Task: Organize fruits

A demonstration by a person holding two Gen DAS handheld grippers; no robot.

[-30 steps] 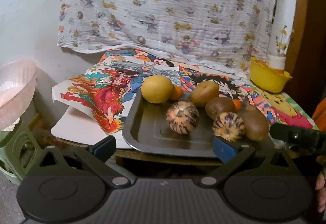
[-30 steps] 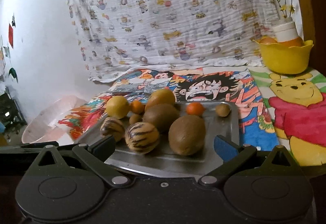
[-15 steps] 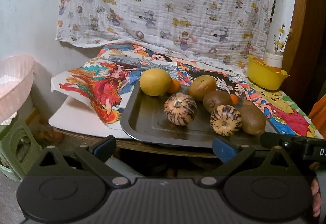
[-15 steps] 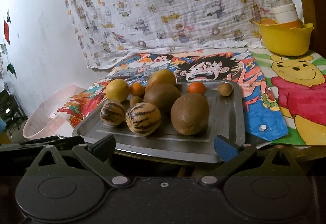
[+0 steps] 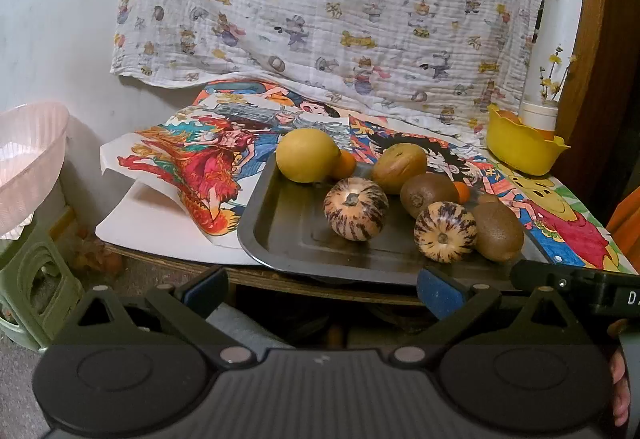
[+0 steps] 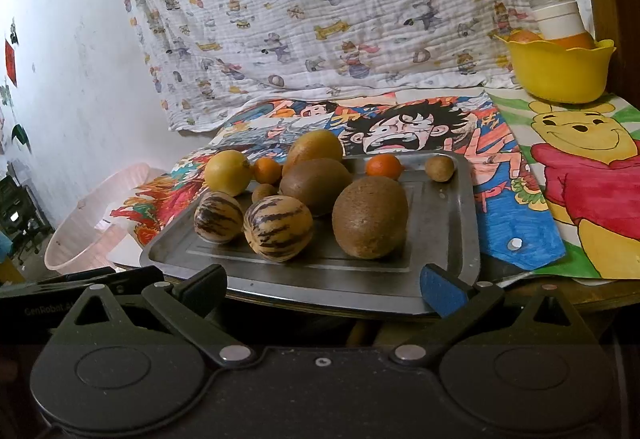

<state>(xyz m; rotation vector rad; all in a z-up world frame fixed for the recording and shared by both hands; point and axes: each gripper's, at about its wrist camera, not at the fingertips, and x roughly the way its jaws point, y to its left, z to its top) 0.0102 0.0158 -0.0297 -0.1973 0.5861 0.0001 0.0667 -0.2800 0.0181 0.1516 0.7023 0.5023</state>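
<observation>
Fruit gathered on metal tray [image 6: 448, 239] at near edge of worktop [image 5: 168, 231]: two striped melons [image 6: 278, 233] nearest, kiwis [image 6: 370, 217] beside them, yellow citrus [image 6: 228, 173] far left, small oranges [image 6: 383, 165] behind. Yellow bowl [image 6: 560, 69] at far right held further orange fruit. Left gripper [image 5: 320, 289] and right gripper [image 6: 324, 285] hovered short of tray, jaws spread wide, nothing held. Scene fitted either fruit awaiting sorting or fruit already collected on tray; step undecidable.

Assorted fruits [image 6: 316, 195] — clustered on tray [image 6: 448, 239]
</observation>
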